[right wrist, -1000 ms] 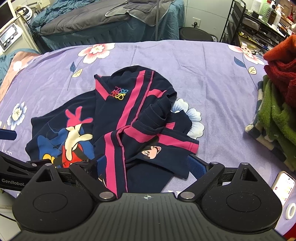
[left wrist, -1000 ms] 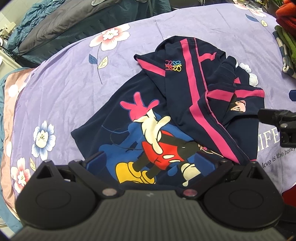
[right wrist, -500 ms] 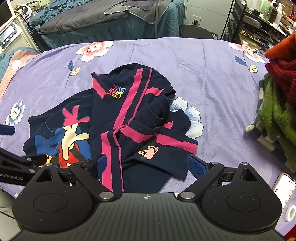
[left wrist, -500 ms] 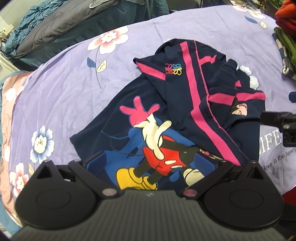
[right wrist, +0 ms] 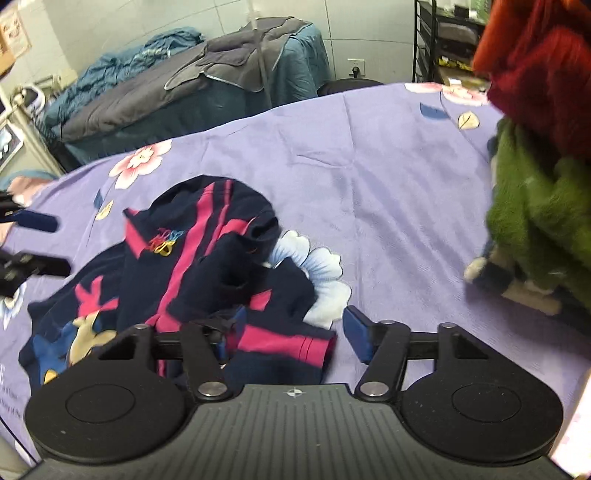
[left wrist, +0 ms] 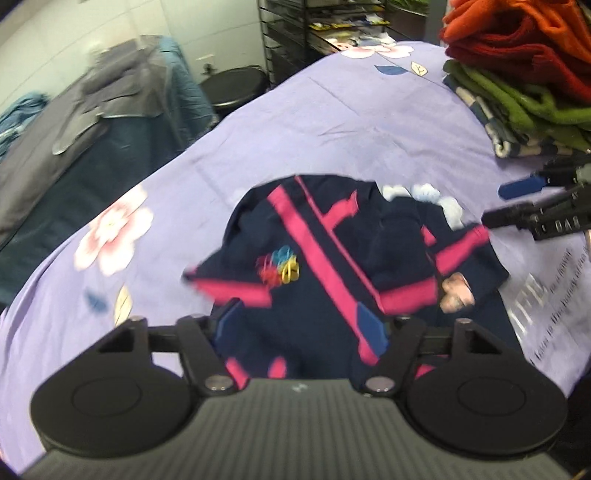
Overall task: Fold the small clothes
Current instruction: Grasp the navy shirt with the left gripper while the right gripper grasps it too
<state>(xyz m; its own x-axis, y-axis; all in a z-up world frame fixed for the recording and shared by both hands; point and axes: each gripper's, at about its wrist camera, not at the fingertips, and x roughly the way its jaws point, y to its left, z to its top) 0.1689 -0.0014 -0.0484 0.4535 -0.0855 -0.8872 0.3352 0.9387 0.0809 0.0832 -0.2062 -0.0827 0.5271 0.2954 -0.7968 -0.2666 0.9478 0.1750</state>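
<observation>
A crumpled navy garment (left wrist: pixel 332 251) with pink stripes and a small coloured logo lies on the purple flowered bedsheet (left wrist: pixel 351 122). It rests partly on a navy shirt with a cartoon mouse print (right wrist: pixel 74 325). My left gripper (left wrist: pixel 299 325) hangs just over the striped garment, jaws closing, with cloth under the gap and no pad seen pressing. My right gripper (right wrist: pixel 293 332) stands wide at the garment's (right wrist: pixel 207 243) pink-banded right edge, jaws closing slightly, with that edge lying between its blue pads. Each gripper shows in the other's view: the right gripper (left wrist: pixel 528 199), the left gripper (right wrist: pixel 33 240).
A stack of red, orange and green folded clothes (left wrist: pixel 517 74) sits at the sheet's right edge (right wrist: pixel 535 184). White cloth with printed letters (left wrist: pixel 546 295) lies near right. Beyond the sheet are a second bed with grey and teal covers (right wrist: pixel 184 92), a black stool (left wrist: pixel 232 85) and a wire rack (left wrist: pixel 314 29).
Both grippers have pushed forward and dipped toward the striped garment. The left view has swung right, losing the mouse print, and its jaws have narrowed. The right gripper now straddles the garment's right edge.
</observation>
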